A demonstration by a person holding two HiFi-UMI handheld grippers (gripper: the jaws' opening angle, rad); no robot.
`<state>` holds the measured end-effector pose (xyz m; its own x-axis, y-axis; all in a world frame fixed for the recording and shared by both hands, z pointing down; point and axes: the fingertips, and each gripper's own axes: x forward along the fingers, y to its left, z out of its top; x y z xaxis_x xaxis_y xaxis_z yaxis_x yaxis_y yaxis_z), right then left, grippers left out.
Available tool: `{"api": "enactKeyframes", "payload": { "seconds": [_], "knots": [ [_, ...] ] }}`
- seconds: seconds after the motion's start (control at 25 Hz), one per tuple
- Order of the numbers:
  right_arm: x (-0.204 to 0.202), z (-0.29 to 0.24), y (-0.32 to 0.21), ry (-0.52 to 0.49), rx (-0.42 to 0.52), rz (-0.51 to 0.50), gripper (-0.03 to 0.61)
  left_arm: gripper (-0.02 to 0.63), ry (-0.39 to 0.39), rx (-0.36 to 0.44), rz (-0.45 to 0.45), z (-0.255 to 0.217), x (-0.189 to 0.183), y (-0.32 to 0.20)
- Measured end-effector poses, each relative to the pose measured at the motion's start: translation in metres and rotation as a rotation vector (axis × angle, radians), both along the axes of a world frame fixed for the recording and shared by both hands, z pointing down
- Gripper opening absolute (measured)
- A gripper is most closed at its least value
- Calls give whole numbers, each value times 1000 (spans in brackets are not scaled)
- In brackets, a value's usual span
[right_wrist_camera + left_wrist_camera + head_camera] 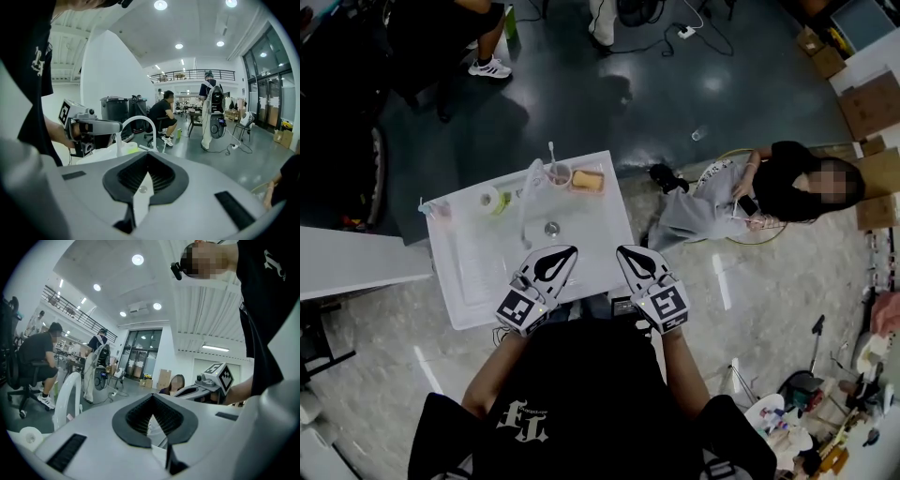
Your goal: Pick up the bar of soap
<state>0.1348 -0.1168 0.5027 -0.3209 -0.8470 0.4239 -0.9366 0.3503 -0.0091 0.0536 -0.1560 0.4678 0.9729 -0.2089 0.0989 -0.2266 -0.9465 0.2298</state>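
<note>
The bar of soap (587, 180) is orange-yellow and lies on a small white dish at the far right corner of the white sink top (478, 272). My left gripper (566, 253) and my right gripper (627, 253) hover side by side over the near edge of the sink top, well short of the soap. Both are shut with nothing between the jaws. In the left gripper view the dark pads (140, 420) meet, and the right gripper (208, 383) shows beyond them. The right gripper view shows its own pads (131, 180) closed and the left gripper (89, 127) beside it.
A white curved faucet (528, 192) stands mid-sink above the drain (551, 228). A cup with a toothbrush (560, 173) sits left of the soap, and a tape roll (492, 199) lies further left. A person (769, 192) sits on the floor to the right.
</note>
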Motion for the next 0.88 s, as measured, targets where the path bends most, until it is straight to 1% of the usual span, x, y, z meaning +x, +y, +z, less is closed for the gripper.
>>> {"api": "enactKeyframes", "payload": {
  "seconds": [0.16, 0.28, 0.44, 0.52, 0.6, 0.68, 0.76, 0.88],
  "knots": [
    [-7, 3, -7, 24, -8, 34, 6, 8, 7, -7, 40, 3, -3, -5],
    [-3, 9, -12, 29, -4, 43, 6, 8, -1, -7, 56, 12, -2, -6],
    [11, 23, -26, 44, -4, 20, 6, 8, -39, -27, 20, 29, -3, -8],
    [23, 31, -36, 58, -1, 11, 6, 8, -35, -13, 6, 35, 1, -9],
    [35, 41, -46, 73, -8, 2, 6, 8, -49, -7, -13, 39, 5, -10],
    [46, 55, -57, 93, -26, -20, 7, 8, -71, -8, -37, 43, 9, -10],
    [56, 71, -70, 122, -49, -38, 8, 8, -65, -1, -55, 48, 16, -9],
    [66, 97, -91, 163, -84, -71, 8, 8, -85, -1, -94, 53, 22, -10]
  ]
}}
